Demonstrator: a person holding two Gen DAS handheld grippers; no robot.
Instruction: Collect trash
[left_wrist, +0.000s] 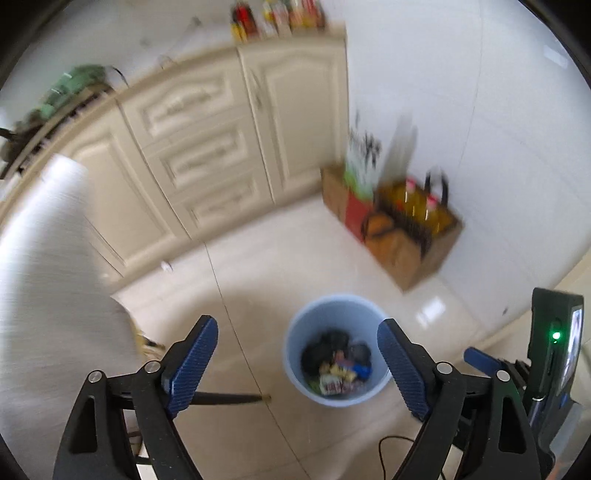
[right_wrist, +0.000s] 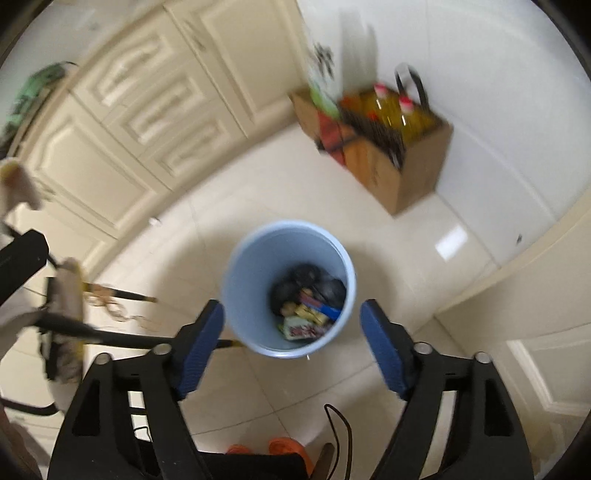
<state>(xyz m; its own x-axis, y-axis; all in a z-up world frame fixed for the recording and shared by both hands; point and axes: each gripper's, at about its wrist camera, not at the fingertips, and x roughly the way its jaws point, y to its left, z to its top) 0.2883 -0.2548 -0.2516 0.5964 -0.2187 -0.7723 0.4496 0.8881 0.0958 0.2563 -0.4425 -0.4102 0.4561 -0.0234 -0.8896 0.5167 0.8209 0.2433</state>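
A light blue trash bin (left_wrist: 299, 354) (right_wrist: 251, 266) stands on the pale tiled floor, holding dark bags and colourful wrappers (left_wrist: 338, 369) (right_wrist: 308, 306). My left gripper (left_wrist: 297, 365) hangs high above the floor with its blue pads wide apart and nothing between them; the bin shows in the gap. My right gripper (right_wrist: 291, 345) is also open and empty, directly above the bin's near rim. In the left wrist view the right gripper's body (left_wrist: 554, 354) with a green light shows at the right edge.
Cream cabinets (left_wrist: 207, 147) (right_wrist: 122, 122) line the far side. A cardboard box with oil bottles and bags (left_wrist: 406, 221) (right_wrist: 388, 140) sits by the white wall. A dark broom handle (left_wrist: 225, 398) (right_wrist: 122, 338) lies on the floor left. A black cable (right_wrist: 341, 439) trails below.
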